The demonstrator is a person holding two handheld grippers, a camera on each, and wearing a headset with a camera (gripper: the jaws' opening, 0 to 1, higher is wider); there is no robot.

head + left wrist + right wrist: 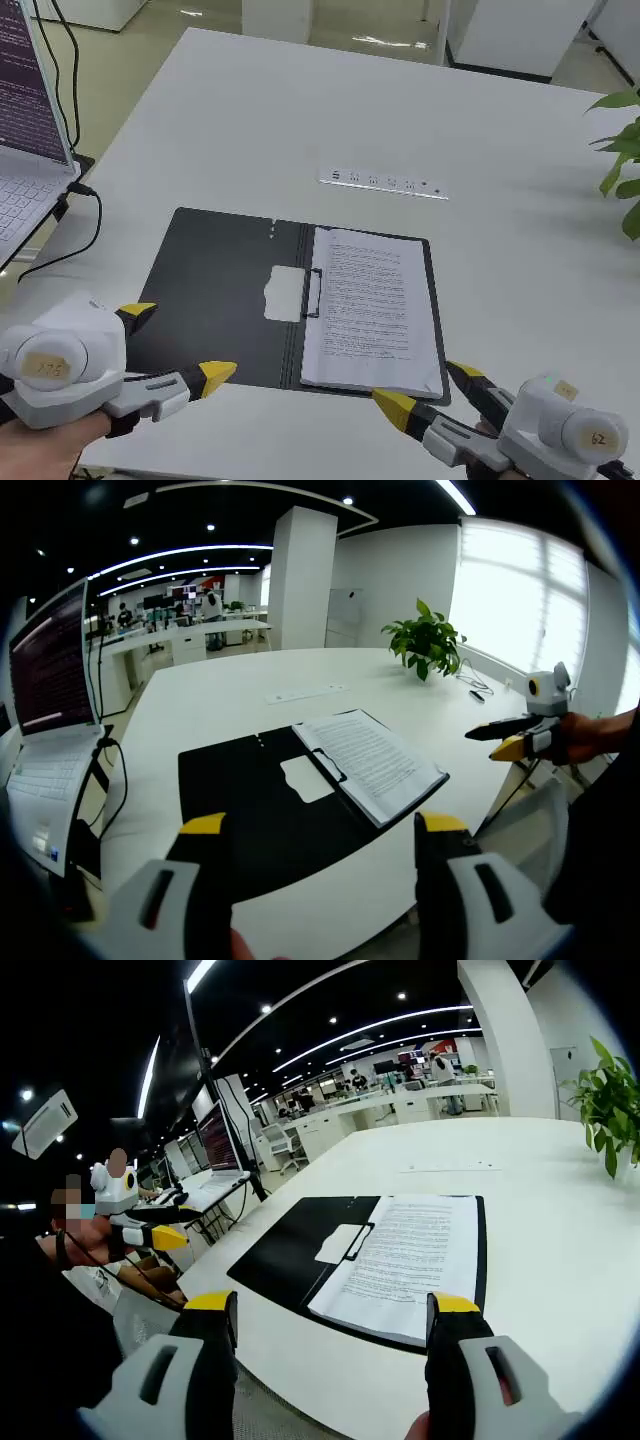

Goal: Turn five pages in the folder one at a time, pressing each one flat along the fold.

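Folder [220,290] lies open on the table [300,110], just ahead of left tool [178,341] and right tool [426,388], both spread apart, empty.

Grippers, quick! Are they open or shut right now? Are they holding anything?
Left gripper: open, holding nothing.
Right gripper: open, holding nothing.

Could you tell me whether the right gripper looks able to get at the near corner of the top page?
Probably yes: the right gripper, jaws open, sits just short of the near corner of the top page, with nothing lying between them.
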